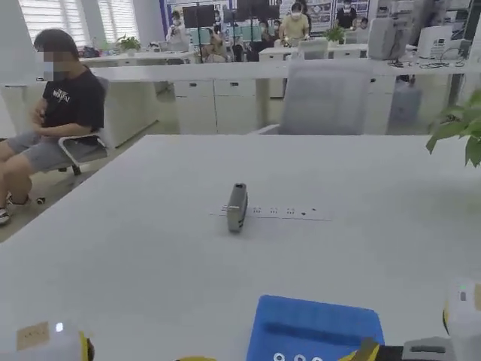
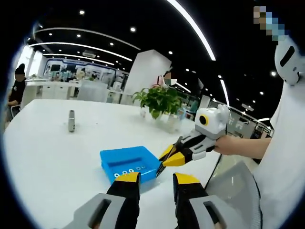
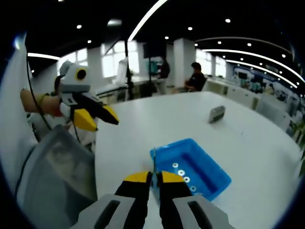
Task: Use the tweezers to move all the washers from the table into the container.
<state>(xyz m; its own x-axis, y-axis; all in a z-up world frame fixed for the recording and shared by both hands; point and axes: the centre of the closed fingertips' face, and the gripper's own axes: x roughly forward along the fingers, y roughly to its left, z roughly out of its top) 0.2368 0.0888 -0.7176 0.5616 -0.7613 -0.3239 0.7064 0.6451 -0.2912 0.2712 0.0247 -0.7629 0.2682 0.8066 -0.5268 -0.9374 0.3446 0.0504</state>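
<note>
The blue container (image 1: 316, 323) lies on the white table at the near edge, with several washers (image 3: 183, 173) in a row on its floor. My right gripper (image 3: 153, 177) is shut on the thin tweezers (image 3: 154, 166), whose tips point at the container's near rim. From the left gripper view, the right gripper (image 2: 172, 157) and its tweezers (image 2: 167, 156) hover just right of the container (image 2: 127, 161). My left gripper (image 2: 156, 180) stands open with nothing between its fingers, close in front of the container. It also appears in the right gripper view (image 3: 100, 118), off the table's edge.
A small grey device (image 1: 237, 207) stands mid-table beside a strip of sockets. A potted plant (image 2: 159, 101) sits at the table's far right corner. A grey chair (image 1: 323, 98) is behind the table, and a person (image 1: 64, 113) sits at the left.
</note>
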